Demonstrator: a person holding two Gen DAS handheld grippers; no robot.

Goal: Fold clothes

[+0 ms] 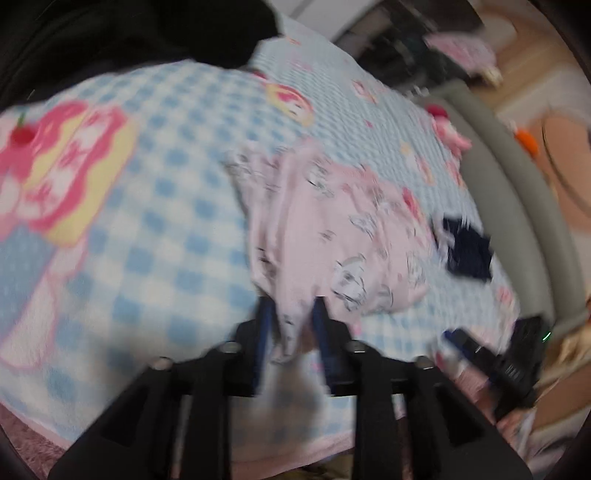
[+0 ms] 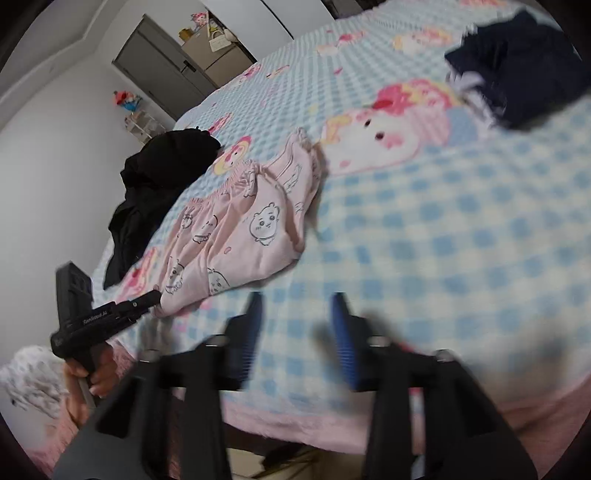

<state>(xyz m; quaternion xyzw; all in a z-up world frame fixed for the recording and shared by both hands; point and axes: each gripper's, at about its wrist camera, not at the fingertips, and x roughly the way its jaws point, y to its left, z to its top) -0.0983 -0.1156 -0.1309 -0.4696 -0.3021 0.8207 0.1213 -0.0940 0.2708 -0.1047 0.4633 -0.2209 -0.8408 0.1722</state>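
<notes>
A pink pyjama garment [image 1: 332,229] printed with cartoon animals lies crumpled on the blue checked blanket [image 1: 166,229]. My left gripper [image 1: 292,317] is at the garment's near edge. A fold of pink cloth sits between its blue pads, which stand apart and do not pinch it. In the right wrist view the same garment [image 2: 240,229] lies left of centre, and the left gripper [image 2: 155,295], held by a hand [image 2: 92,373], touches its lower corner. My right gripper [image 2: 297,314] hovers open over bare blanket [image 2: 443,229], to the right of the garment, with nothing between its pads.
A dark navy garment [image 1: 467,254] [image 2: 517,66] lies farther along the bed. A black garment [image 1: 166,33] [image 2: 162,166] is heaped at the bed's other side. A grey padded bed edge [image 1: 509,184] borders the blanket. A grey cabinet [image 2: 162,66] stands by the wall.
</notes>
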